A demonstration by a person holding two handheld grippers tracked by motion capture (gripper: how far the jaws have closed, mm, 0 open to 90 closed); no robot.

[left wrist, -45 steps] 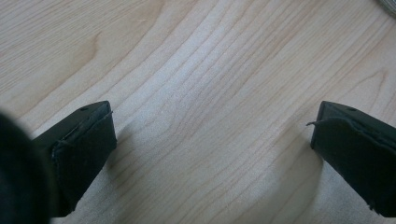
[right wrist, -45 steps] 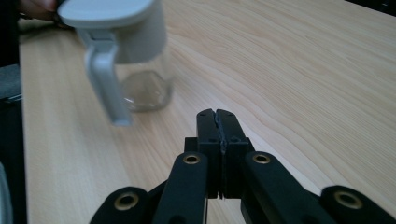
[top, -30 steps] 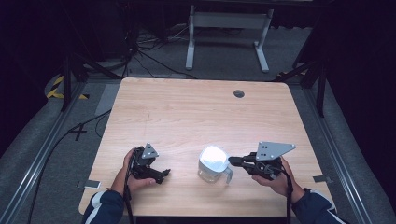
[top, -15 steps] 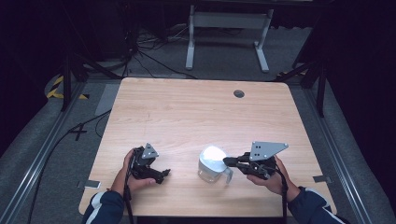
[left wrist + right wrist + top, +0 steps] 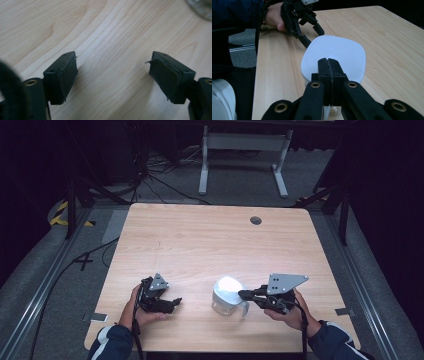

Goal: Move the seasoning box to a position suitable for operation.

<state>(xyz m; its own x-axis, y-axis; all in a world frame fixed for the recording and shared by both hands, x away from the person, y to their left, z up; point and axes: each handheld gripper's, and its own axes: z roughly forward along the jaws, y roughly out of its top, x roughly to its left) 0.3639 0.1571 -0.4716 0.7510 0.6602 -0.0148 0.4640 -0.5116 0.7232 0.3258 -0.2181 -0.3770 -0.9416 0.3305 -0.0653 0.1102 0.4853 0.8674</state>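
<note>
A clear plastic jug [image 5: 223, 301] with a white lid [image 5: 227, 286] and a side handle [image 5: 245, 308] stands near the table's front edge. My right gripper [image 5: 243, 294] is shut, and its tips sit at the lid's right rim. In the right gripper view the closed jaws [image 5: 328, 62] lie over the lid's [image 5: 337, 51] near edge with nothing seen between them. Left of the jug, my left gripper [image 5: 174, 303] rests low on the table, open, its jaws [image 5: 112, 72] wide apart over bare wood. The jug's edge [image 5: 201, 6] shows at the top right of the left gripper view.
The wooden table [image 5: 200, 240] has a round cable hole [image 5: 256, 220] near its far edge. Beyond it a white frame stand [image 5: 240, 150] and cables [image 5: 150, 175] lie on the dark floor. In the right gripper view the left gripper [image 5: 308, 31] points toward the lid.
My right gripper has moved left toward the jug until its shut tips reach the lid's rim. The left gripper and the jug have stayed put.
</note>
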